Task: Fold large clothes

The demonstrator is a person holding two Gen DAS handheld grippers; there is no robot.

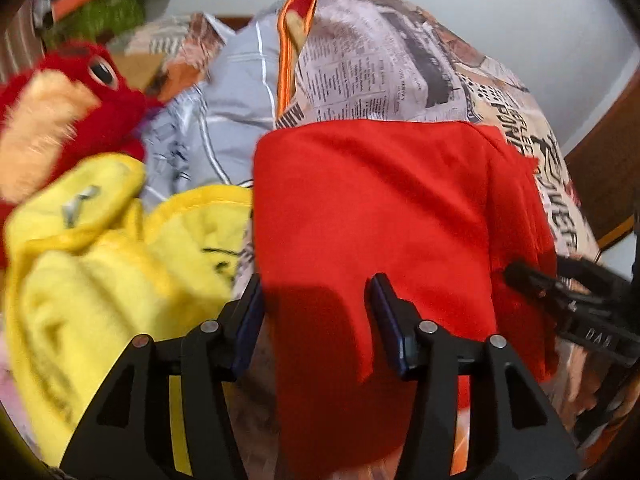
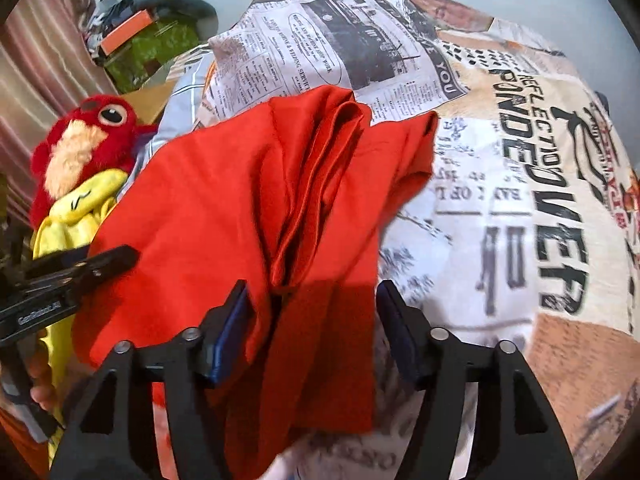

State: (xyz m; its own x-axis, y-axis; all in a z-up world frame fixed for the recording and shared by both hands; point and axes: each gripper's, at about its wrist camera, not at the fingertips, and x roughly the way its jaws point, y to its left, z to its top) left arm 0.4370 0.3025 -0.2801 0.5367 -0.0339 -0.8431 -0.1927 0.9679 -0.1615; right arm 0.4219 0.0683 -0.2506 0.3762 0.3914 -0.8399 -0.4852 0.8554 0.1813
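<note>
A large red garment (image 1: 380,208) lies partly folded on a bed covered by a newspaper-print sheet (image 1: 360,72). It also shows in the right wrist view (image 2: 248,200), with a bunched ridge of folds down its middle. My left gripper (image 1: 316,304) is open, its jaws spread over the garment's near edge. My right gripper (image 2: 312,304) is open above the garment's near hanging end. The right gripper shows at the right in the left wrist view (image 1: 532,280). The left gripper shows at the left in the right wrist view (image 2: 100,264).
A yellow cloth (image 1: 100,248) and a red plush toy (image 1: 60,112) lie left of the garment. A grey striped pillow (image 1: 232,112) sits behind them. Clutter with a green cloth (image 2: 156,48) is piled at the far left. The printed sheet (image 2: 520,200) spreads to the right.
</note>
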